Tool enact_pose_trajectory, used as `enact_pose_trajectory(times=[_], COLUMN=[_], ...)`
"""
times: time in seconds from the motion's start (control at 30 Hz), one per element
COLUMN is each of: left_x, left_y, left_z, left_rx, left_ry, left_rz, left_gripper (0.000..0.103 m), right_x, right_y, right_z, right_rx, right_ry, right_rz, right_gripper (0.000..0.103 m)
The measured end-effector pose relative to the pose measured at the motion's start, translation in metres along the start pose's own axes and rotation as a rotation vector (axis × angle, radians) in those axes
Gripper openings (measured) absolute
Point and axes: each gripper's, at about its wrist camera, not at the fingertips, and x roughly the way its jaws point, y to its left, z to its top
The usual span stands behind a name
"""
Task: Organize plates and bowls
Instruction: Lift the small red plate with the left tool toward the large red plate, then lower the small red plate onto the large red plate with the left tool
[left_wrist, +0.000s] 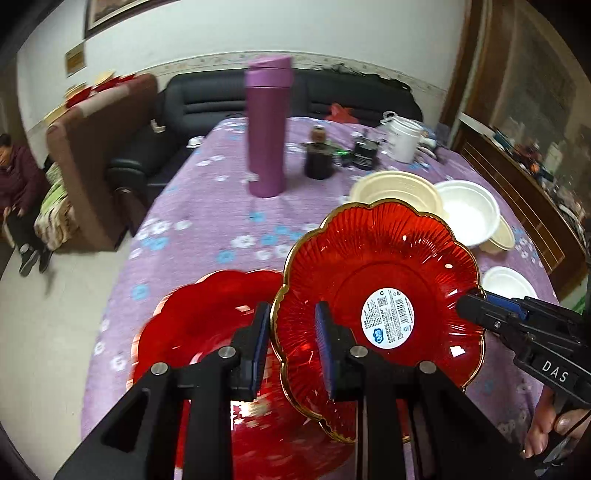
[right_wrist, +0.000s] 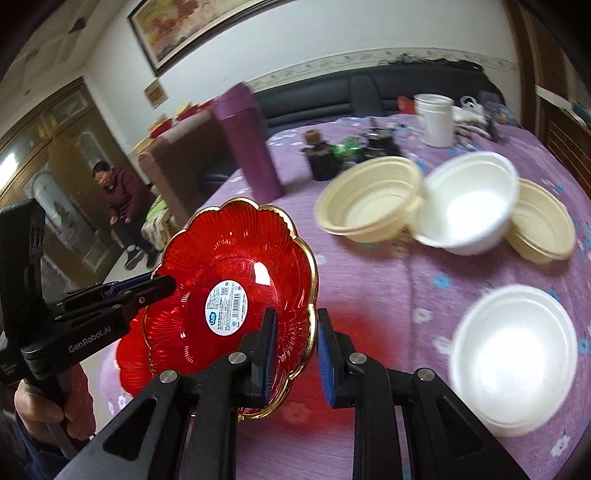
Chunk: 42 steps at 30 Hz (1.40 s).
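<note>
The plate (left_wrist: 376, 258) is glossy red see-through plastic, ribbed, catching the light, with a shiny gold rim and a paper label (left_wrist: 388, 318) at its centre. A second red plate (left_wrist: 207, 325) below looks just as glossy. The cloth (left_wrist: 207, 221) is matt purple fabric with a fine weave and a flower print. The cream bowls (right_wrist: 369, 199) are ridged plastic with a dull sheen; the white bowls (right_wrist: 513, 354) look smooth and matt, perhaps foam. The flask (left_wrist: 266, 129) has a satin purple finish. The left gripper (left_wrist: 291, 350) and the right gripper (right_wrist: 295, 354) are matt black plastic with metal pins and ribbed blue pads (left_wrist: 323, 350). The sofa (left_wrist: 207, 99) looks like dark leather.
</note>
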Motion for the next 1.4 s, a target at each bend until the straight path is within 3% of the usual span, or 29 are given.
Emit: enact_pose_trajectory(times=[0.4, 0.6, 0.87, 1.03, 1.4], left_x=[0.015, 0.028, 0.033, 0.035, 0.048], left_y=[0.08, 0.092, 0.091, 0.085, 0.063], left_z=[-0.038, -0.048, -0.05, -0.048, -0.044], left_rx=[-0.139, -0.147, -0.12, -0.086, 0.016], left_ry=[0.065, 0.088, 0.082, 0.096, 0.136], left_rz=[0.075, 0.105, 0.133, 0.138, 0.156], left_gripper=[0.023, 0.023, 0.024, 0.037, 0.069], right_x=[0.069, 0.104, 0.116, 0.116, 0.122], right_y=[0.066, 0.08, 0.089, 0.098, 0.114], right_z=[-0.008, -0.022, -0.027, -0.029, -0.033], right_rx=[-0.108, -0.149, -0.216, -0.301, -0.41], right_ry=[0.125, 0.198, 0.203, 0.204, 0.269], right_rz=[0.051, 0.037, -0.019, -0.079, -0.096], right_gripper=[0.023, 0.023, 0.024, 0.025, 0.05])
